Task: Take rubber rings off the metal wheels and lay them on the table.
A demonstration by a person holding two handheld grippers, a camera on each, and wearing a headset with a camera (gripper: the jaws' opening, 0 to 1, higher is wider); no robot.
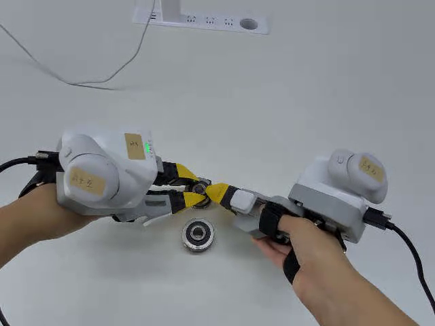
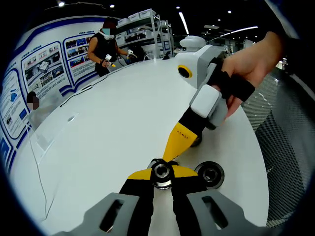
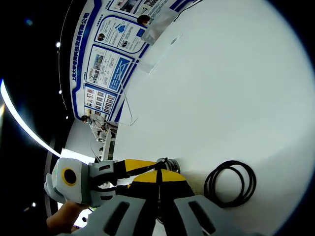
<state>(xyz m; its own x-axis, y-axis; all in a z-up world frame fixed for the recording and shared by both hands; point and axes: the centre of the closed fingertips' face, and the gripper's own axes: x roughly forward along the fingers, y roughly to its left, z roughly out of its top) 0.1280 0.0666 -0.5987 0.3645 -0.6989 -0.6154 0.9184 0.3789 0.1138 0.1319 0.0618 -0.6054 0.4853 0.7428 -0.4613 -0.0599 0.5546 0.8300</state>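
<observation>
Flagging risks at this point: left gripper (image 1: pixel 193 187) is pinching one metal wheel (image 2: pixel 161 172) between its yellow tips, apparently held clear of the worktop (image 1: pixel 285 102), close to the edge on the person's side. Right gripper (image 3: pixel 157 178) comes in head-on from the opposite side, tips pressed together right at that wheel's rim. Can't tell whether they have rubber nipped between them or are only touching metal, nor whether this wheel carries a ring at all. Second wheel (image 1: pixel 198 235) lies flat on the worktop just below the two sets of tips, near the same edge. What look like two black rubber rings (image 3: pixel 231 183) lie loose on the worktop just beside the right gripper's jaws, overlapping each other. Main failure, my read: the held wheel is round, hard and smooth, gripped on a small contact, so a pull from the right could twist or pop it out of the pinch. It would drop onto or beside the second wheel and could roll off the near edge. Second: if the right tips hold only a sliver of rubber, they slip and the ring snaps back on. Third: a stretched ring let go suddenly can spring away instead of landing by the others. Also, the jaws meet tip to tip, so any slip knocks them together. Pull wants to be slow, with the left pinch firm.
</observation>
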